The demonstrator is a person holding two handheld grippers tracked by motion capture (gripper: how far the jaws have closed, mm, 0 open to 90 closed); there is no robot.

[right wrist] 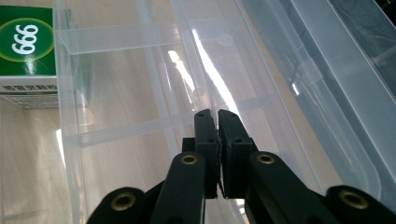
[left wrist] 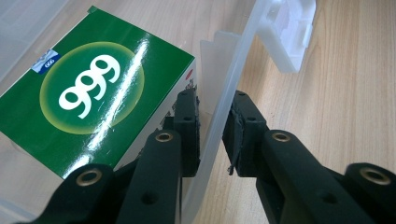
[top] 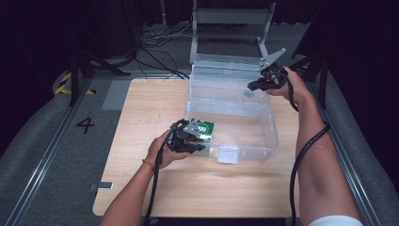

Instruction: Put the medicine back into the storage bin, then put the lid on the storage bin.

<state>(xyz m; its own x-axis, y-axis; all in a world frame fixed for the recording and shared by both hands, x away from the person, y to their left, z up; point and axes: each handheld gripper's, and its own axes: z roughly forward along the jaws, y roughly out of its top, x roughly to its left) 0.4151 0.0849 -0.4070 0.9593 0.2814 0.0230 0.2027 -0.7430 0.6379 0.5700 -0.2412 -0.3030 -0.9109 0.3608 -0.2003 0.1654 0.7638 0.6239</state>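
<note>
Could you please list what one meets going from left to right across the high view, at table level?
The black numeral 4 on the grey floor → the left gripper → the green carton marked 999 → the clear plastic storage box's white latch → the right gripper.

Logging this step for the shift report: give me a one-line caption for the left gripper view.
Left gripper straddles the clear box's front wall, one jaw inside beside the green 999 carton.

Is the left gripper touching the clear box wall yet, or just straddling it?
Cannot tell. The left gripper view shows the left gripper with one jaw either side of the clear box wall; contact isn't plain.
</note>
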